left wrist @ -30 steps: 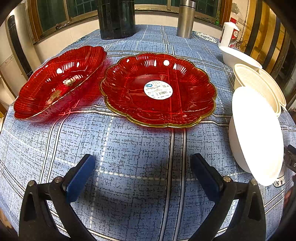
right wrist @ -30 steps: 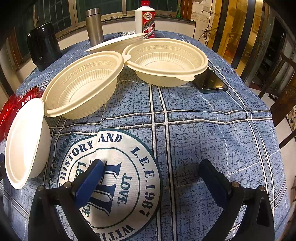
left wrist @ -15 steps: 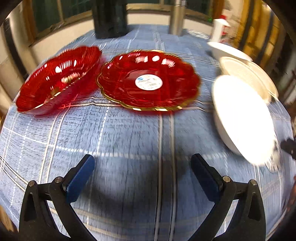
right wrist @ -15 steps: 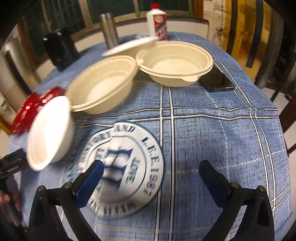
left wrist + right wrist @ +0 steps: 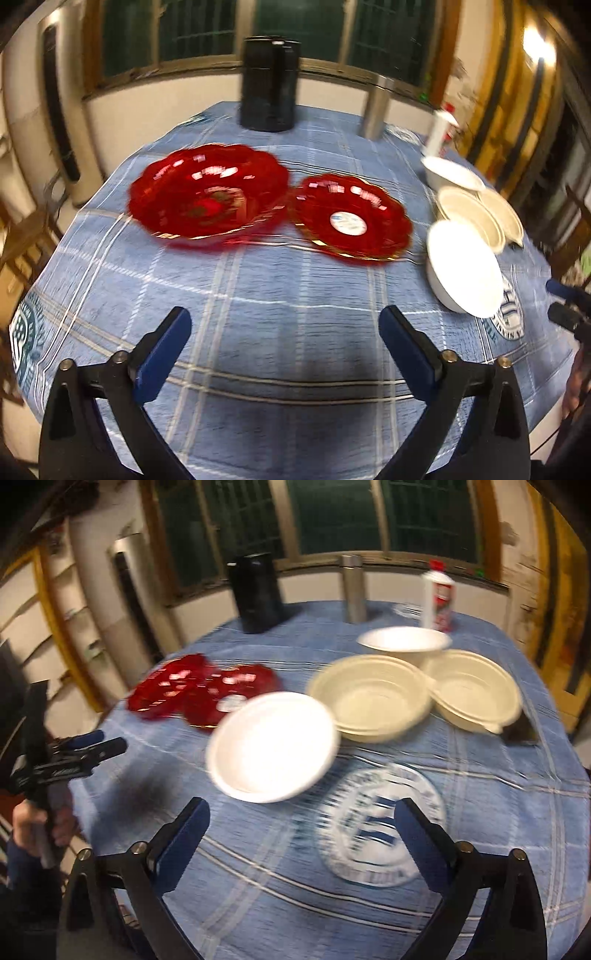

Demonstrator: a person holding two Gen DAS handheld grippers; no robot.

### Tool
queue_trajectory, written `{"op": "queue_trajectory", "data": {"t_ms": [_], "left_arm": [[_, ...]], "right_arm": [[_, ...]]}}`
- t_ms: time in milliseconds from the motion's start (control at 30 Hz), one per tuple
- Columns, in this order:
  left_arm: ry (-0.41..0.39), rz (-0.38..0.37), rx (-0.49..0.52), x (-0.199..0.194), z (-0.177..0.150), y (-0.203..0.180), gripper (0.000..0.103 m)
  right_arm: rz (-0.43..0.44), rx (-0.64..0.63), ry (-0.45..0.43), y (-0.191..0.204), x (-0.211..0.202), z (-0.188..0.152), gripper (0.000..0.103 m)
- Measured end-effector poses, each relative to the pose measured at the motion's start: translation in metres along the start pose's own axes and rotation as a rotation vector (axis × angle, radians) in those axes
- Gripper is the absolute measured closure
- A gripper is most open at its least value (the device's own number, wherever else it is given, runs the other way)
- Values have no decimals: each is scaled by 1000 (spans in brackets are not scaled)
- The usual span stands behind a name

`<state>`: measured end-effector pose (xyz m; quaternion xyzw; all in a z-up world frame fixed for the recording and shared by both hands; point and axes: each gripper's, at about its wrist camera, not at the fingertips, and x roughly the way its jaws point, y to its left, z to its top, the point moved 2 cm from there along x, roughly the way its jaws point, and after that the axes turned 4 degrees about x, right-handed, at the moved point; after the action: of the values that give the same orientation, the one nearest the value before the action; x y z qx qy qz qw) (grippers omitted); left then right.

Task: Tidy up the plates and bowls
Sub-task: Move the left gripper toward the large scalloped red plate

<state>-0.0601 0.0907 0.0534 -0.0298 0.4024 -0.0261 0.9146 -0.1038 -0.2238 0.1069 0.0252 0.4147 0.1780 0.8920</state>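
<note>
Left gripper [image 5: 284, 334]: raised above the near edge of the blue plaid tablecloth [image 5: 295, 332], jaws spread wide, nothing between them; blue pads [image 5: 162, 354] point toward the red dishes. In the right wrist view it shows at far left, held in the person's hand [image 5: 40, 827] just off the table edge.
Right gripper [image 5: 301, 829]: above the near right part of the cloth, jaws released and wide apart, empty; the round printed emblem [image 5: 380, 823] lies below and between them.
White bowl [image 5: 273, 746]: nearest dish, tilted, just beyond the right gripper, beside the emblem.
Cream bowls: one [image 5: 373, 701] behind the white bowl, its rim touching a second [image 5: 476, 694] to its right; a smaller white bowl [image 5: 404, 642] behind both.
Red plate [image 5: 351, 221]: mid-table, white sticker at centre.
Red scalloped bowl [image 5: 208, 195]: left of the plate, rims touching or overlapping; blur prevents telling which.
Far edge: black jug [image 5: 269, 85], steel flask [image 5: 352, 589], white bottle with red label [image 5: 439, 598], well apart.
</note>
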Motion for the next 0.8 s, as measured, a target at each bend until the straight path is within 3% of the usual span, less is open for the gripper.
{"op": "queue_trajectory", "data": {"t_ms": [67,233,433,633,700,800], "left_arm": [[2,18,-35,-2,-6,17,5],[8,42,-84,-7,-13,50,19],[19,17,-142,-14,-3,82,20],[33,9,-129,-12,27,107,20],[50,9,-131,-7,38,115,30],[73,3,-132,0,48,123,37]], "right_arm": [[27,-17,20,11,3,5,9],[54,-77,27,47,6,21,15],[125,-109,60,86,25,54,20],[206,-68,138,113,64,87,28],[225,-38,169,117,80,97,39],[254,13,212,122,101,114,41]]}}
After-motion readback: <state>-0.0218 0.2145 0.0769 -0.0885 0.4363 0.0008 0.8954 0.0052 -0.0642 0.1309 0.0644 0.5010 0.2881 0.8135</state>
